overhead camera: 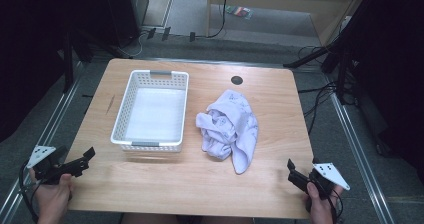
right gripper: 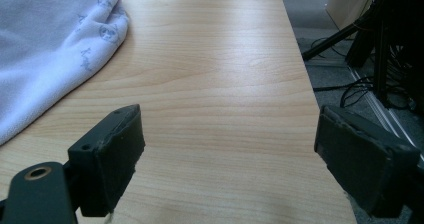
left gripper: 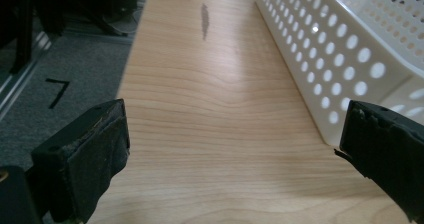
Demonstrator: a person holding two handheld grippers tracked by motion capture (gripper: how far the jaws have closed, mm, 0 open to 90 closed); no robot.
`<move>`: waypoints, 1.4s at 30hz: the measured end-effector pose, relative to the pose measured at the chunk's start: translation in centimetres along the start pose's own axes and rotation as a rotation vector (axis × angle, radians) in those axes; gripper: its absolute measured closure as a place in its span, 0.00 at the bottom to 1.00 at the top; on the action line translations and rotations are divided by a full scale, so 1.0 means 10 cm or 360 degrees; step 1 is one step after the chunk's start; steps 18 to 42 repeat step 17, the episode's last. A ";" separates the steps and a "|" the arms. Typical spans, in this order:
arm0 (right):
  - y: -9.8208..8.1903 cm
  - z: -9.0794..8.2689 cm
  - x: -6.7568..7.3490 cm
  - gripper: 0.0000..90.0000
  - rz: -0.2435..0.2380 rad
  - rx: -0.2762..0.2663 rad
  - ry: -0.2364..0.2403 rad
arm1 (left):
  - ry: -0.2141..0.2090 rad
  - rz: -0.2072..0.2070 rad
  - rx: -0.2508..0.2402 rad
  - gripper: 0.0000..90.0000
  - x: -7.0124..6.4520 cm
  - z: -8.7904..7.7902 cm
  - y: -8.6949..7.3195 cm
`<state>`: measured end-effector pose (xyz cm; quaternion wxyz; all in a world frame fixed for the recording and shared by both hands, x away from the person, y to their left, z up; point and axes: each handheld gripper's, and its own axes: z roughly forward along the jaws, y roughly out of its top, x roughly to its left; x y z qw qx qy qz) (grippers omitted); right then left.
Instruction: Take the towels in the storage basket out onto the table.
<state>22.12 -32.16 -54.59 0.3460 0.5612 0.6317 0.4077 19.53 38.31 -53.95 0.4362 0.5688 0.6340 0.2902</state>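
Left gripper (overhead camera: 86, 158) wide open, empty, low beside basket (overhead camera: 150, 111), right gripper (overhead camera: 291, 173) likewise near cloth (overhead camera: 227, 126)

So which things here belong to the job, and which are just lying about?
In the job: cloth, basket, left gripper, right gripper, both open and holding nothing.
Lying about: floor cables, small packet on the far floor.

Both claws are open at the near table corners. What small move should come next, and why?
Probably move the right claw forward and left to the cloth. Its jaws stand open and hold nothing, and the cloth lies crumpled on the table, its near tip closest to that claw. The basket beside it is empty, and the left claw is near the basket, farther from the cloth.
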 end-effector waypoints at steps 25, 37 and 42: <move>0.00 0.00 0.00 0.14 0.0001 -0.0002 0.0010 | 0.0007 0.0008 0.0001 0.00 -0.02 0.04 -0.08; 0.00 0.00 0.00 0.14 0.0001 -0.0002 0.0010 | 0.0007 0.0008 0.0001 0.00 -0.02 0.04 -0.08; 0.00 0.00 0.00 0.14 0.0001 -0.0002 0.0010 | 0.0007 0.0008 0.0001 0.00 -0.02 0.04 -0.08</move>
